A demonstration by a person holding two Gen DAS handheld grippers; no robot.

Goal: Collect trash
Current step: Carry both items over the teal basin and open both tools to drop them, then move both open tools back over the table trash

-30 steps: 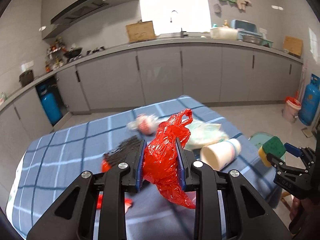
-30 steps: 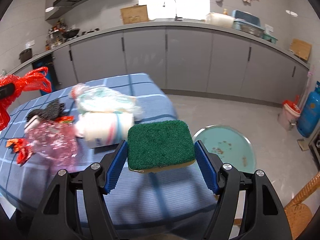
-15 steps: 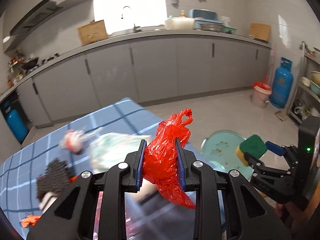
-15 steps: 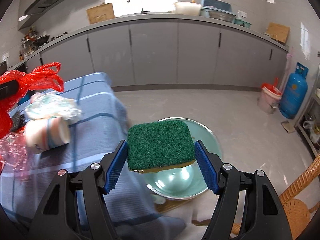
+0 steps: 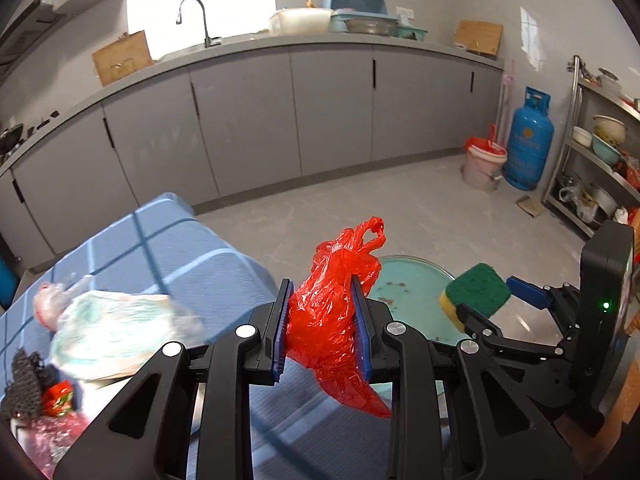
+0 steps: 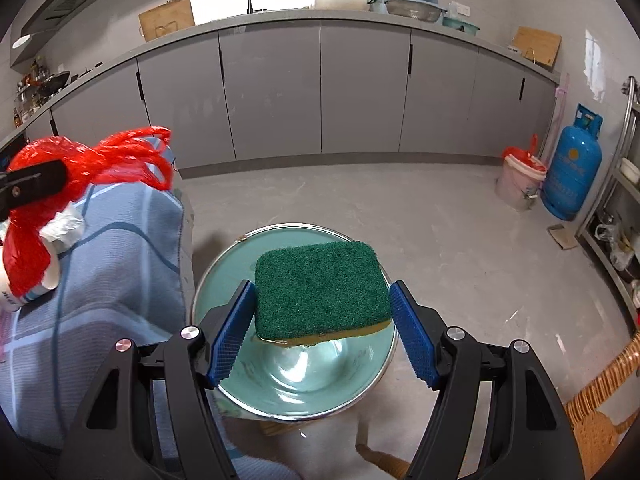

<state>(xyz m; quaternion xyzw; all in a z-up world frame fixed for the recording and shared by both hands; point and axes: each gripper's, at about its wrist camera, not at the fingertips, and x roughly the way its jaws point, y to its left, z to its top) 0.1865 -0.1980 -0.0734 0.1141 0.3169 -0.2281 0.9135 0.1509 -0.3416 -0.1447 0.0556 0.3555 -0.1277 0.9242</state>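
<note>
My left gripper is shut on a crumpled red plastic bag, held over the right edge of the table with the blue checked cloth. My right gripper is shut on a green and yellow sponge, which hangs above a teal metal basin standing low beside the table. The left wrist view shows the sponge and right gripper at the right, over the basin. In the right wrist view the red bag is at the far left.
On the cloth lie a crumpled clear wrapper, a black scrubber and a paper cup. A bucket with a red liner, a blue gas cylinder and a metal shelf stand at the right. A wicker chair is near.
Both grippers have swung right and downward, off the table toward the floor. The basin has come under the sponge. The red bag and the sponge stay gripped.
</note>
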